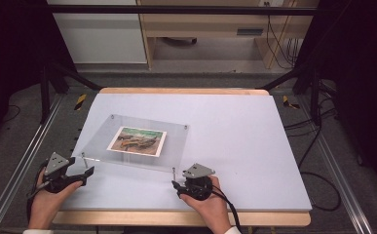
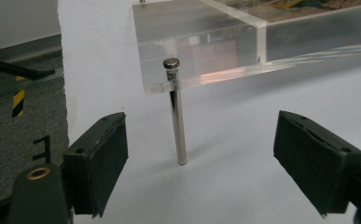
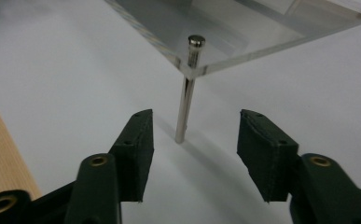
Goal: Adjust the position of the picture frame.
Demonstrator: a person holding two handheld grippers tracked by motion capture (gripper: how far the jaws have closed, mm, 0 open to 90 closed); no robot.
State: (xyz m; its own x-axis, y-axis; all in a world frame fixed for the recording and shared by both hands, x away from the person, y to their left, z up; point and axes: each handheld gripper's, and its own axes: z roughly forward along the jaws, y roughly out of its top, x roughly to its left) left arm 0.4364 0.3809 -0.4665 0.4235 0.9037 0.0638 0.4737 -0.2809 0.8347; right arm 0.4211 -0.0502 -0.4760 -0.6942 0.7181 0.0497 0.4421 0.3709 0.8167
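Clear acrylic frame (image 1: 135, 141): a see-through slab raised on slim metal pins, one at each corner, a small colour print (image 1: 137, 140) held at its middle, subject too small to read. It stands on the left-centre of the counter (image 1: 235, 136), near edge towards you. Your left claw (image 1: 84, 173) sits at the frame's near-left corner, jaws wide apart; in the left gripper view the near-left pin (image 2: 177, 112) stands upright ahead of them, between but untouched, round cap proud of the slab. Your right claw (image 1: 176, 187) sits at the near-right corner, jaws apart too, the near-right pin (image 3: 187, 88) just ahead of their tips, not gripped. Counter top is pale blue-white sheet over wood, wood showing at the near and far edges. Around it: grey carpeted floor, metal rails either side, yellow-black hazard tape, black cables at right, pale wooden furniture beyond.
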